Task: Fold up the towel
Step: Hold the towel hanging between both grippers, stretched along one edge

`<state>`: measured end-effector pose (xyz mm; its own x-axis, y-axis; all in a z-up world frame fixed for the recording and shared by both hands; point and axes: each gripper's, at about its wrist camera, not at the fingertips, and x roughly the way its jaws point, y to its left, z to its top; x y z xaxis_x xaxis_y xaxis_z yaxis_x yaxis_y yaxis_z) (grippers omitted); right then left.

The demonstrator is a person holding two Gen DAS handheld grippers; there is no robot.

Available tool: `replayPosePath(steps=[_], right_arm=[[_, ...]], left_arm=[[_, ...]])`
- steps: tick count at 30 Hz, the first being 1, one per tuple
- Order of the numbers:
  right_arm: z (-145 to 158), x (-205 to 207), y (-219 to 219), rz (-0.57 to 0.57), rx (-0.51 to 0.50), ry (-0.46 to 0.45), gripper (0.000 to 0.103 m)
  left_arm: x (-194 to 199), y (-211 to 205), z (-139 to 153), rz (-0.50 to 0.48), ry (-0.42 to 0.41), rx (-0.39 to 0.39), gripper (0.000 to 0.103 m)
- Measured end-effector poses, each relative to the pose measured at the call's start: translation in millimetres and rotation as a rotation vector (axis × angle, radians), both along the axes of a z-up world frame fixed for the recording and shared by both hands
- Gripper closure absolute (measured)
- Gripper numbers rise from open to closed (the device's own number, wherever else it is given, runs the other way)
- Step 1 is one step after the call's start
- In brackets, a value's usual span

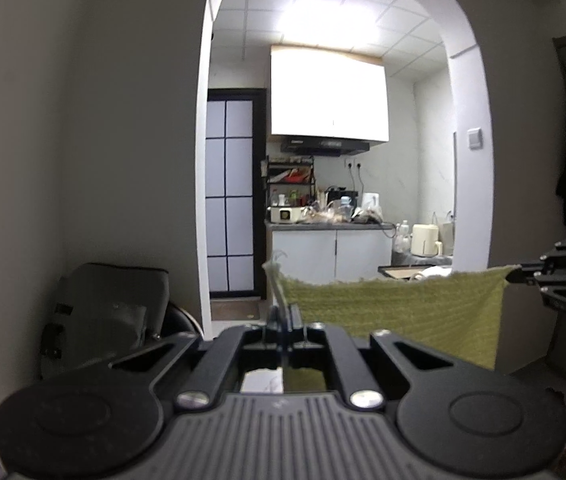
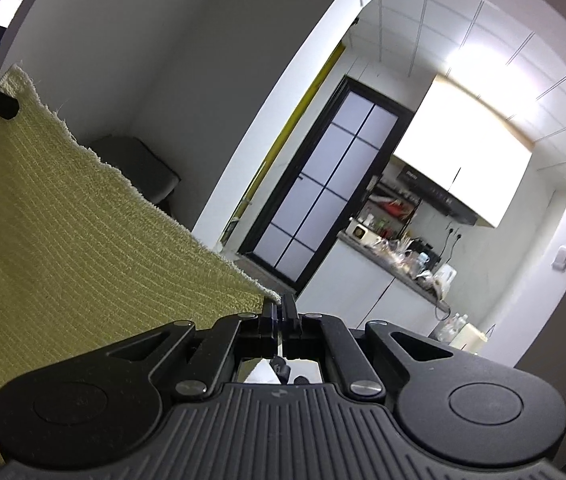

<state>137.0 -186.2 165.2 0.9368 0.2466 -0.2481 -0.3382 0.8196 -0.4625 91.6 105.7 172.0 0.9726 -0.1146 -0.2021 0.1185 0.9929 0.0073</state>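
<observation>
Two corners of green towel (image 1: 403, 308) pinched, left gripper (image 1: 283, 314) clenched, right gripper (image 2: 281, 312) clenched

The yellow-green towel (image 1: 395, 312) hangs as a taut sheet between the left tongs (image 1: 283, 320) and the right tongs (image 1: 517, 274), both clamped on its upper corners; it blocks any direct passage between them. Open air lies above its top edge. Left of the left tongs, a dark chair (image 1: 115, 312) stands against the grey wall (image 1: 83, 140). Ahead, the archway (image 1: 471, 160) is unobstructed; the cluttered kitchen counter (image 1: 323, 225) sits well beyond.
</observation>
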Motion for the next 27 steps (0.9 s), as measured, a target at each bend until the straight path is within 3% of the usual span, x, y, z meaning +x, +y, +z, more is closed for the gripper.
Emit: replayPosePath(steps=[9, 21, 27], right_arm=[[-36, 64, 11, -0.002, -0.025, 0.082, 0.101], [-89, 119, 15, 0.028, -0.045, 0.171, 0.101], [-106, 141, 16, 0.057, -0.063, 0.213, 0.101]], left_arm=[[57, 9, -25, 0.005, 0.08, -0.003, 0.1], [113, 21, -71, 0.032, 0.18, -0.01, 0.1], [134, 14, -91, 0.062, 0.213, -0.052, 0.1]])
